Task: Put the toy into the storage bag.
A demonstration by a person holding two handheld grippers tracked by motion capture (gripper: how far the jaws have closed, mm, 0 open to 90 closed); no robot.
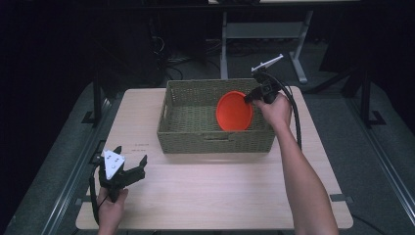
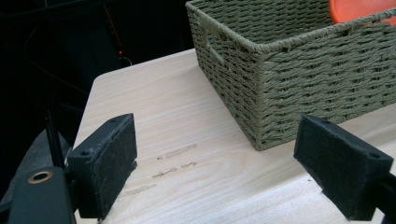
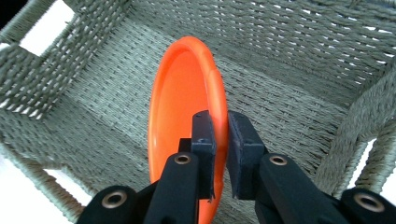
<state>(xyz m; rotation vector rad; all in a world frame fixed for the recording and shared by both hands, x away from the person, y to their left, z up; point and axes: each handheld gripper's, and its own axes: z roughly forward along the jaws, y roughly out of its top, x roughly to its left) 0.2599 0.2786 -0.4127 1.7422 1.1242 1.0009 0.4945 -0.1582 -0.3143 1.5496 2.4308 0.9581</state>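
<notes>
An orange plate stands on edge inside the woven basket, toward its right end. My right gripper is shut on the plate's rim. In the right gripper view the two black pads pinch the plate edge-on over the basket's woven floor. My left gripper rests at the table's front left, well clear of the basket. Its pads stand wide apart with only bare wood between them. From there the basket's near corner and a sliver of the plate show.
The light wooden table carries the basket at its back middle. Dark floor, cables and a grey stand's legs lie beyond the far edge. The basket has cut-out handles in its end walls.
</notes>
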